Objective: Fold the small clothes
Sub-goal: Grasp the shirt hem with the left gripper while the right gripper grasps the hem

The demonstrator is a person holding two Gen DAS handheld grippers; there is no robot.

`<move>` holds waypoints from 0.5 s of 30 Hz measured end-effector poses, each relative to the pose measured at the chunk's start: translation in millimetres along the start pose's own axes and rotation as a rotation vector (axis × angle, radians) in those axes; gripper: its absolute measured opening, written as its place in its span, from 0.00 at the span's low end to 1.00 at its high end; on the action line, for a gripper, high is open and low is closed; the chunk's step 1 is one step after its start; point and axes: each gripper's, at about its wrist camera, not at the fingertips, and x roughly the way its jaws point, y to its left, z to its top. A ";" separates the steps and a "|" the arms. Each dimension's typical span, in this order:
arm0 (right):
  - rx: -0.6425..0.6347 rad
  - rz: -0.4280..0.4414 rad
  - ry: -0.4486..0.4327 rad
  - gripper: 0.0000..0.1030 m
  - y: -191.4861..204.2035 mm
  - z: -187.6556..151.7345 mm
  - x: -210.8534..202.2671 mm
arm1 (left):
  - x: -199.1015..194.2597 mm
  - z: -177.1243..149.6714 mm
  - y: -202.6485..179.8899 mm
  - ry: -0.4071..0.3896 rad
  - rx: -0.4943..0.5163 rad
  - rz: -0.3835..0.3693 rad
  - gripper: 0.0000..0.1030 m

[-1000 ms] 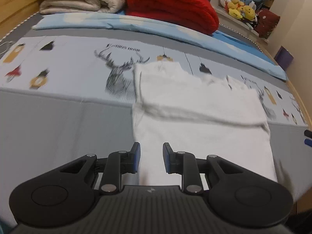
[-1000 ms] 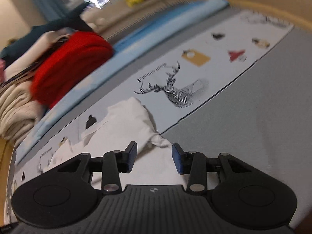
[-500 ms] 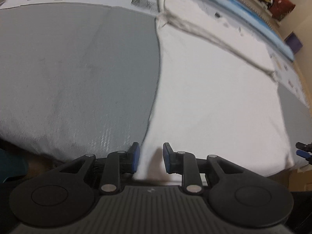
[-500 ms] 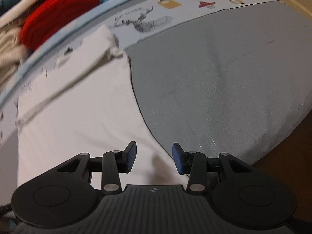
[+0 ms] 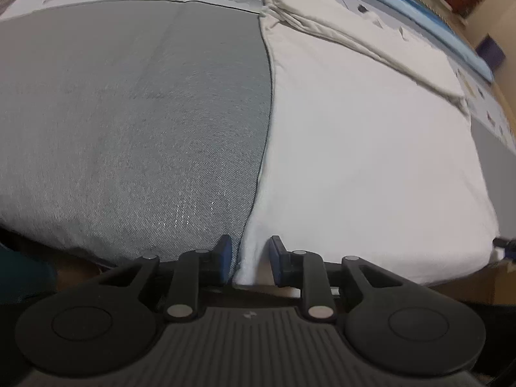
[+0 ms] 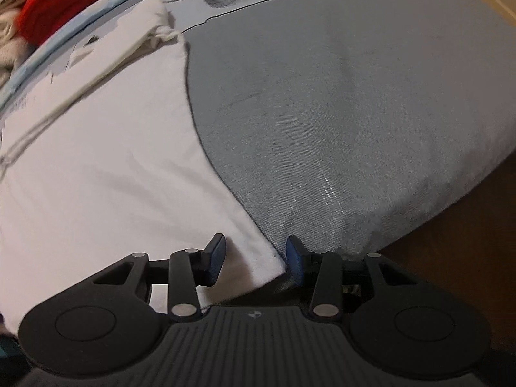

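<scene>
The left gripper [image 5: 248, 259] stands at the near left corner of the white garment [image 5: 371, 148], its fingers apart around the corner's edge without pressing it. The right gripper [image 6: 254, 258] stands at the near right corner, its fingers opening, the corner between them. The white garment lies flat on the bed [image 5: 129, 122], its hem at the bed's near edge, one fold across its far end. Beyond it sits a red blanket [image 6: 45, 16]. A second ago both grippers hovered higher, farther back from that hem.
</scene>
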 end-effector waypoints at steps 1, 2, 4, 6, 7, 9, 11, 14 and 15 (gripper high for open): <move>-0.018 -0.007 -0.001 0.43 2.9 -0.4 1.5 | 0.9 -0.1 -1.0 -0.001 0.004 0.002 0.24; -0.030 -0.012 -0.003 0.43 4.0 1.8 3.3 | 1.5 -0.8 -1.5 -0.003 0.007 0.003 0.17; -0.049 -0.019 -0.007 0.43 7.1 1.6 4.2 | 1.3 -2.1 -1.5 -0.004 0.010 -0.006 0.08; -0.060 -0.024 -0.014 0.40 9.4 1.5 3.9 | 0.4 -3.0 -3.4 -0.007 0.024 -0.006 0.07; -0.065 -0.024 -0.017 0.37 10.2 1.8 3.7 | -1.0 -3.6 -4.5 -0.011 0.036 -0.003 0.06; -0.067 -0.001 -0.025 0.07 10.6 1.4 0.6 | -5.4 -3.5 -4.4 -0.023 0.030 -0.008 0.06; -0.039 0.028 -0.043 0.06 8.1 3.0 -4.7 | -10.6 -2.3 -1.2 -0.037 0.004 -0.028 0.06; -0.017 0.040 -0.055 0.08 4.2 4.1 -7.6 | -8.0 -0.9 0.7 -0.014 -0.020 -0.042 0.08; -0.014 0.033 -0.046 0.10 3.6 4.1 -5.3 | -2.6 -0.8 1.7 0.011 -0.023 -0.039 0.09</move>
